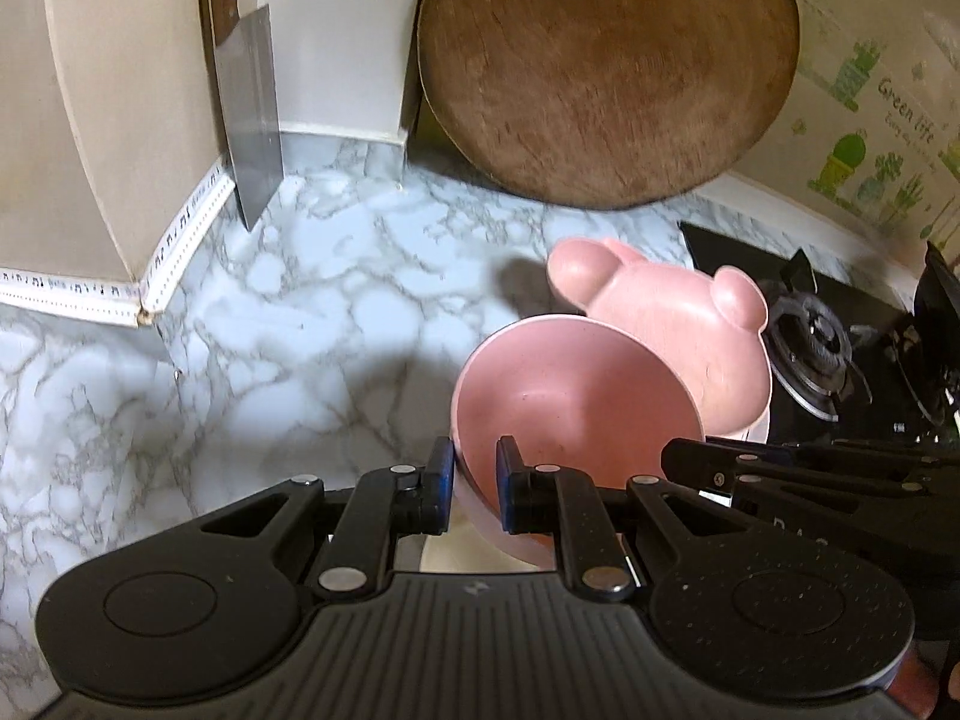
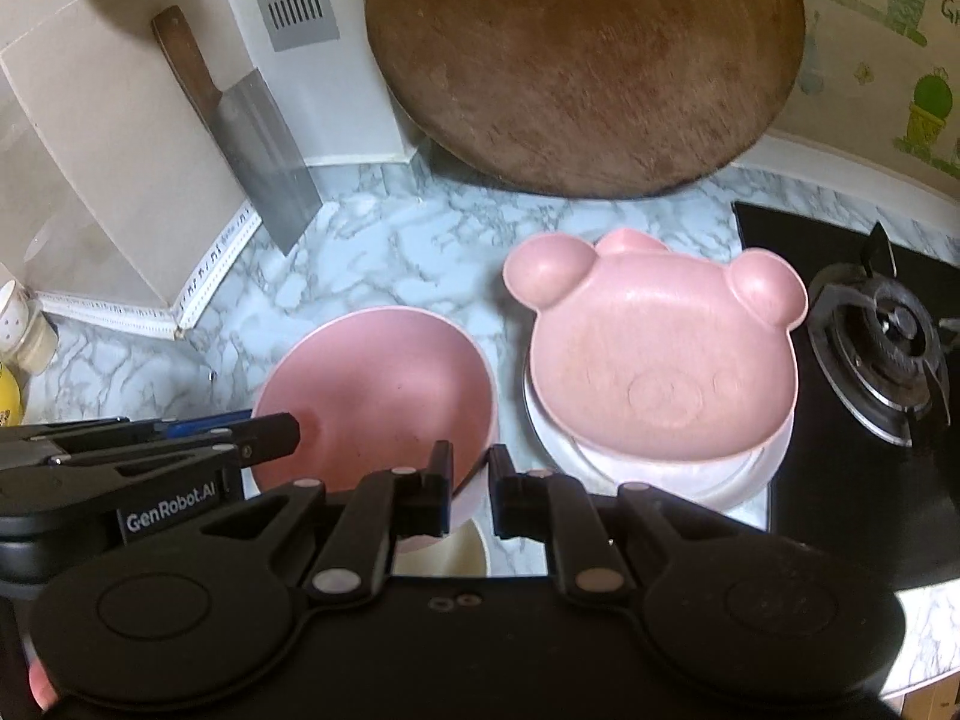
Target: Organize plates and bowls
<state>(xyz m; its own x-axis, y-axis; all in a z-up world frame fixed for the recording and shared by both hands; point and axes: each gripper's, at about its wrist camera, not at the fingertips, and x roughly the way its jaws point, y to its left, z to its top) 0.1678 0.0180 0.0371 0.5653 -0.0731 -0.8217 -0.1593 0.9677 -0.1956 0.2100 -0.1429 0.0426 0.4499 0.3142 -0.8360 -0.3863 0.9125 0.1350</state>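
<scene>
The cream bowl (image 2: 462,552) lies mostly hidden beneath the pink bowl (image 2: 372,396).

Bowl (image 2: 375,402) left of bear plate (image 2: 654,366)

Round wooden board (image 2: 582,60); cleaver (image 2: 258,144), gas burner (image 2: 888,342), marble counter (image 1: 300,312)

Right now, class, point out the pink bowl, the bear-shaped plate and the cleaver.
pink bowl (image 2: 384,384): right wrist view, inner wall.
bear-shaped plate (image 2: 660,372): right wrist view, face centre.
cleaver (image 1: 249,108): left wrist view, blade middle.
</scene>
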